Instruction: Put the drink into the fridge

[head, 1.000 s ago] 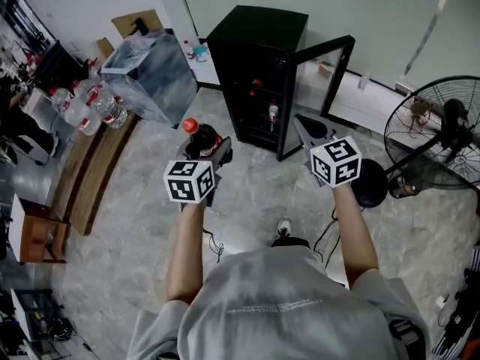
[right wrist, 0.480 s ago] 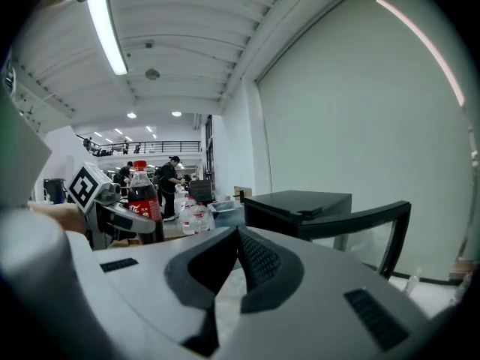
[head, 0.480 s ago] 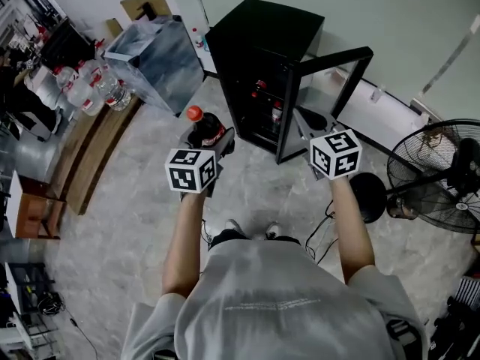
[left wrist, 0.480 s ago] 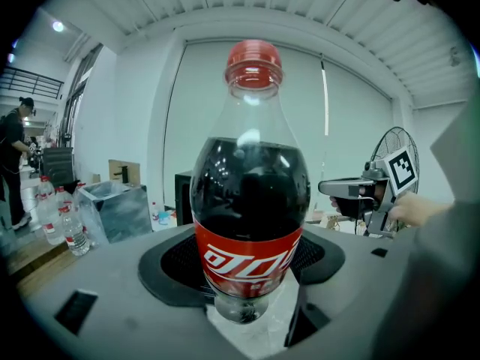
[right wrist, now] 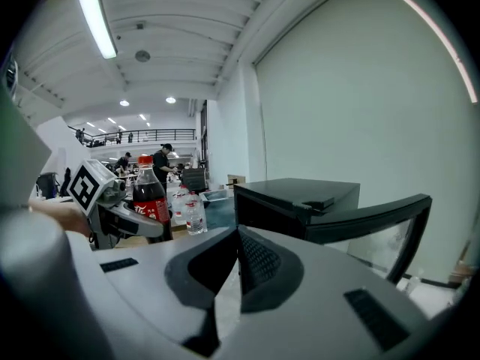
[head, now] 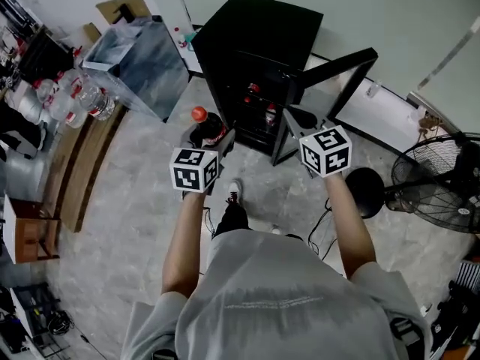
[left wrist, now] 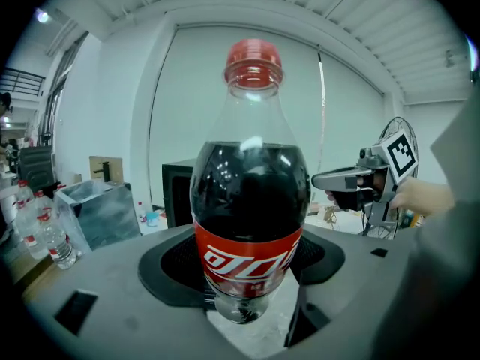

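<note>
A cola bottle with a red cap and red label stands upright between the jaws of my left gripper, which is shut on its lower body. The black fridge stands just ahead, its glass door swung open to the right. Red-capped drinks show on its shelves. My right gripper hovers before the open door, jaws together with nothing between them. From the right gripper view the fridge lies ahead, the held bottle to the left.
A clear plastic bin and several water bottles sit left of the fridge, beside a wooden bench. A floor fan and a round black base stand at the right. Cables trail on the tiled floor.
The person has stepped closer to the fridge, so both grippers now sit nearer its open front. The left gripper still holds the cola bottle; the right gripper's jaws stay together.
</note>
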A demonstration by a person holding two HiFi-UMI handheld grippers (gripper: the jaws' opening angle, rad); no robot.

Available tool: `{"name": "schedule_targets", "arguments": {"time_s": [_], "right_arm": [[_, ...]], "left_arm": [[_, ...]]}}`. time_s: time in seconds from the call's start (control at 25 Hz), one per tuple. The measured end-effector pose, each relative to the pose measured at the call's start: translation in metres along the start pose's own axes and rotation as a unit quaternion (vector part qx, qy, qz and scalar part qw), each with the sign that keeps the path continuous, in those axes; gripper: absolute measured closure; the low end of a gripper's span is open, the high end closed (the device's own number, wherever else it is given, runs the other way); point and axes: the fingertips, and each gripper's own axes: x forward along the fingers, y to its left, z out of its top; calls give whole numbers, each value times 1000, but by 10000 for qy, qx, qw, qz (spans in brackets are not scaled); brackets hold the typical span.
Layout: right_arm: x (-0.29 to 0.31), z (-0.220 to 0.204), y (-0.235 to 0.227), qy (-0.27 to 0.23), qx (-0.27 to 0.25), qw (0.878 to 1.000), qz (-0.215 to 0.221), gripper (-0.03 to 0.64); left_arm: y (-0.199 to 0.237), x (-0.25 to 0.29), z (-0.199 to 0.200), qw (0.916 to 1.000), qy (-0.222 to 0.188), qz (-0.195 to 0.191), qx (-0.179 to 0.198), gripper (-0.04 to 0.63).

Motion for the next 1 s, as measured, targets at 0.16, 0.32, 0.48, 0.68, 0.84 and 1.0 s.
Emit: {"name": "schedule_targets", "arguments": {"time_s": [0.16,0.32,0.48,0.68,0.84,1.0], "right_arm": [[50,-4,-6,183,19,9997,-154,617],[101,-17,-18,351,270,9987,-257,615],[139,-22,-29,429,518,9968,-423,615],[174,-37,-50,468,791,9931,-729,615],[196,-46,-61,461,919,9905,-917,615],[216,-60,-69,557,907,9891,-1021,617]], "left_arm": [[37,47,-1,9992,199,-244,264,284],[61,94,-6,9971,308,-583,379,284],[83,137,-17,9933,618,-837,499,284],[103,185,-33,9893,828,-1097,485,284],[114,217,-43,9880,841,-1210,464,284],[122,249,-47,9872,781,-1323,426,284]]}}
